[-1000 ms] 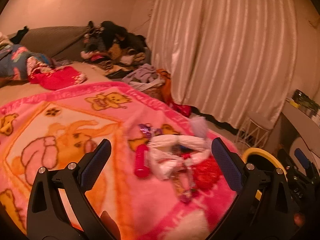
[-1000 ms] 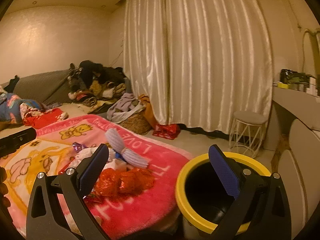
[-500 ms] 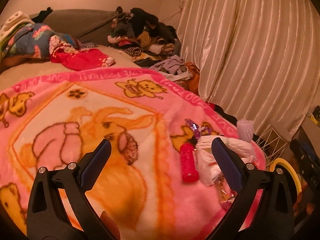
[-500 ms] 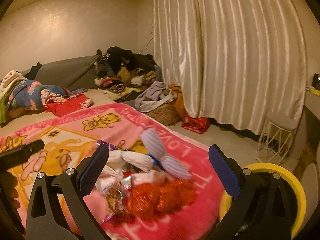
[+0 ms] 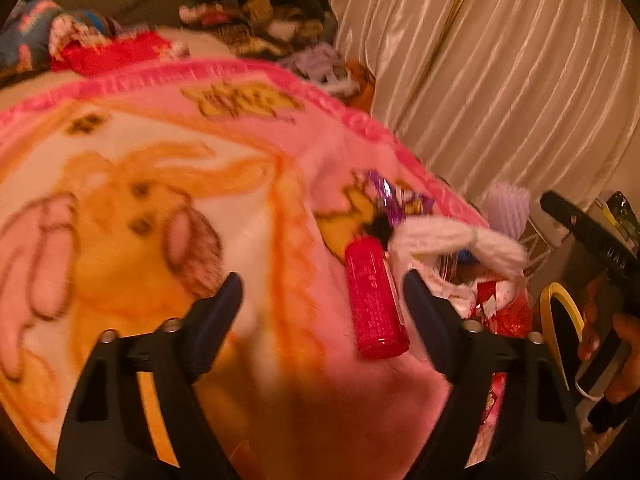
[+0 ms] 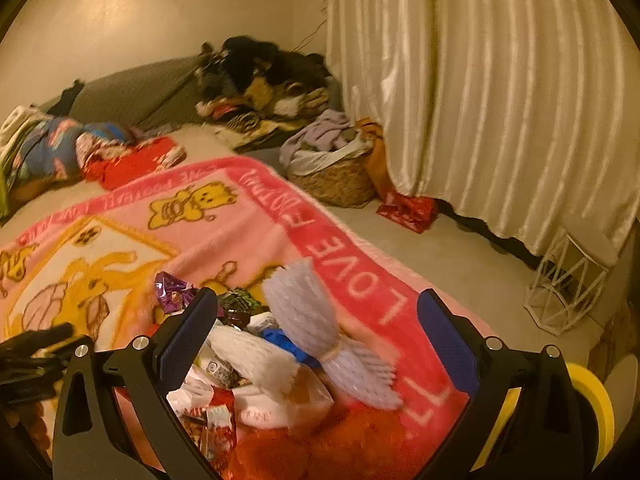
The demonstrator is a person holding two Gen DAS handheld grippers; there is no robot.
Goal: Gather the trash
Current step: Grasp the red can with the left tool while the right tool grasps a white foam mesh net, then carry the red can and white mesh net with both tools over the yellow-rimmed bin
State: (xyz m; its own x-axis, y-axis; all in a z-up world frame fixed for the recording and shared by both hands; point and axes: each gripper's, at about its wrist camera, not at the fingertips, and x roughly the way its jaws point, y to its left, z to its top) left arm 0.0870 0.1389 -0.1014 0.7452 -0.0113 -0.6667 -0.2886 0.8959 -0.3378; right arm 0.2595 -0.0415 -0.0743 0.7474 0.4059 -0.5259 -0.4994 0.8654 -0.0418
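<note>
My left gripper (image 5: 322,292) sits low in its frame, jaws apart with nothing pressed between them, and they have just been closing in; the red plastic bottle (image 5: 374,300) lies between them, close against the right-hand finger, untouched as far as I can tell. That's my worry: it's a smooth, hard cylinder lying on a plush fleece blanket (image 5: 160,200), so an off-centre squeeze could roll it away or pinch up a fold of pile with it. My right gripper (image 6: 316,334), at the bottom of its view, stands wide open and empty above the trash heap (image 6: 256,376): crinkly foil wrappers, white paper scraps, a glossy red bag, and a ribbed white foam sleeve (image 6: 320,328) banded at its middle, light enough to slip or drag its neighbours off the bed edge. At lower right curves the yellow rim of the bin (image 6: 596,404). Farther back, a woven basket (image 6: 340,180) of clothes, a white wire stool (image 6: 576,276) and satiny pleated curtains (image 6: 500,100).
</note>
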